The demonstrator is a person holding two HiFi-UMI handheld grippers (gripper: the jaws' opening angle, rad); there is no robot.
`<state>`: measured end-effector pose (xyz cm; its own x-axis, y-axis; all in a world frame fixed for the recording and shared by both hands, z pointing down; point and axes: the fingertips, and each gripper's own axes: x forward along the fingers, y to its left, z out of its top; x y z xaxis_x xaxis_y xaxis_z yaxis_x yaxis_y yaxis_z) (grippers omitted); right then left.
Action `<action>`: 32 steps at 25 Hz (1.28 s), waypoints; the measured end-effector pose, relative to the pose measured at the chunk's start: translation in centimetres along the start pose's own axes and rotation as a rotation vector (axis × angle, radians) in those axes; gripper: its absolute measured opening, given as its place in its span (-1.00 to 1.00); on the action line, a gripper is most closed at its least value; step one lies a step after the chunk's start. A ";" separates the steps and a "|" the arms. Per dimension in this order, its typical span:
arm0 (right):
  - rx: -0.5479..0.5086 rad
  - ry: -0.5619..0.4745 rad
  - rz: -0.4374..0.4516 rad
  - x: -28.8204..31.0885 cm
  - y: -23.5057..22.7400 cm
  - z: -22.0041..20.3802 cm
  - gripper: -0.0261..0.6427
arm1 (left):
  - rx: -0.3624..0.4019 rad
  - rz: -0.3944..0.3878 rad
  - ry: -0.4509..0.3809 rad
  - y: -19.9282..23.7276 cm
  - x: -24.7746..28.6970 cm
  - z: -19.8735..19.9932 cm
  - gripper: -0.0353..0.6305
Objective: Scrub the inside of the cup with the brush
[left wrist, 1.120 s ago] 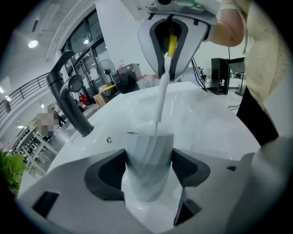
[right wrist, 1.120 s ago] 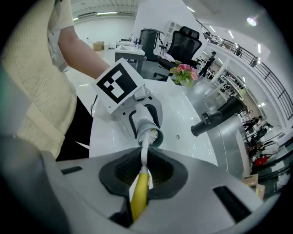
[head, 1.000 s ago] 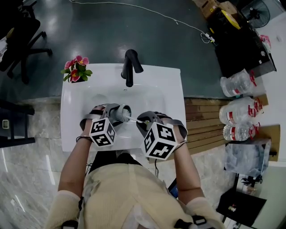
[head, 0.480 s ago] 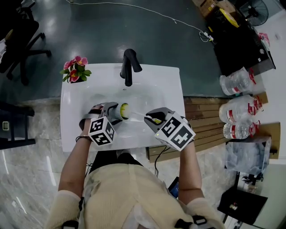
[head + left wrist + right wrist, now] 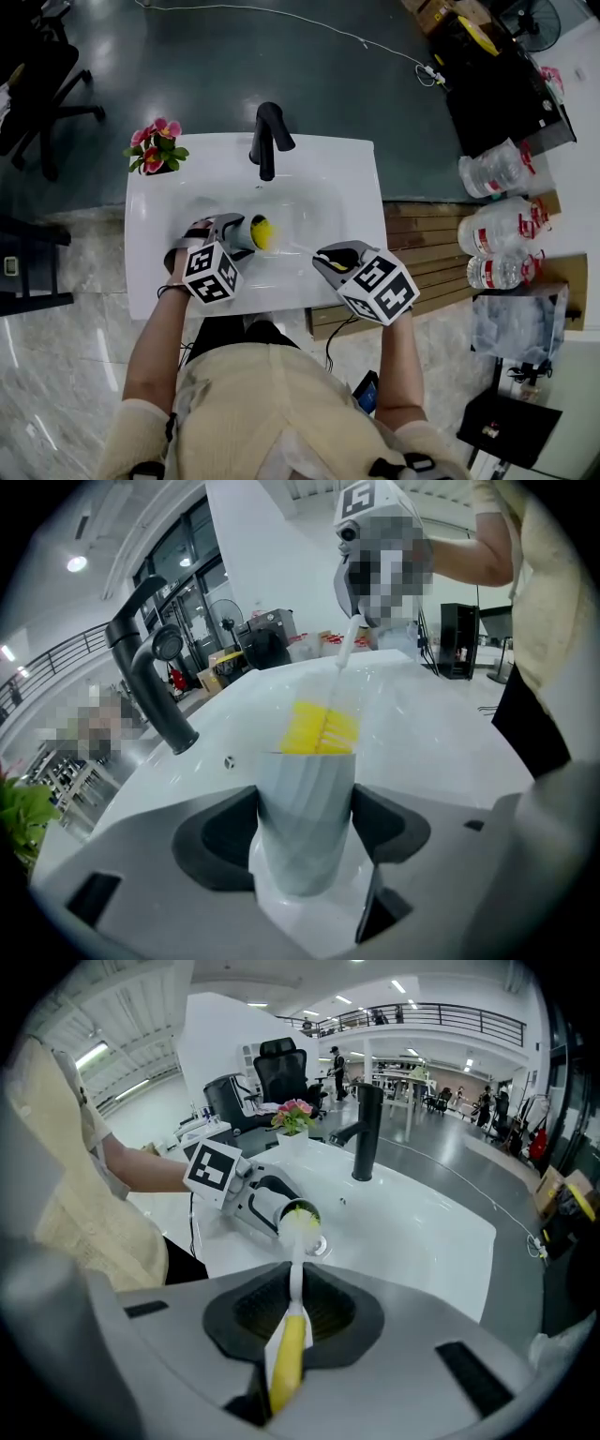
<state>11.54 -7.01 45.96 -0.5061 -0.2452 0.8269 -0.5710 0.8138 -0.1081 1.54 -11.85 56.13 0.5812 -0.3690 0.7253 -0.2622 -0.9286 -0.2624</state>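
Observation:
My left gripper [image 5: 231, 234] is shut on a pale grey cup [image 5: 305, 822], held on its side over the white sink [image 5: 309, 183] with its mouth toward the right. My right gripper [image 5: 330, 258] is shut on the yellow handle of a brush [image 5: 287, 1354]. Its white stem runs to a yellow bristle head [image 5: 260, 232] that sits at the cup's mouth [image 5: 298, 1215]. In the left gripper view the bristles [image 5: 319, 728] show just past the cup's rim.
A black tap [image 5: 269, 138] stands at the sink's back edge, with a small pot of pink flowers [image 5: 155, 150] at the back left corner. Wooden slats [image 5: 427, 253] and several plastic water bottles [image 5: 502, 234] lie to the right. An office chair [image 5: 47, 75] stands at far left.
My right gripper has drawn back to the right and turned, pulling the brush head out of the cup's depth to its mouth. The left gripper and cup have barely moved.

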 end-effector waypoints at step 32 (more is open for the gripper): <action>-0.126 -0.075 -0.197 -5.6 0.9 2.5 -0.78 | 0.067 0.006 0.023 -0.8 0.3 0.1 0.07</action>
<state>12.29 -6.23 39.85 -0.4419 -0.4407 0.7813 -0.5808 0.8043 0.1251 1.99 -11.17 56.45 0.5612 -0.3748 0.7380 -0.2132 -0.9270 -0.3086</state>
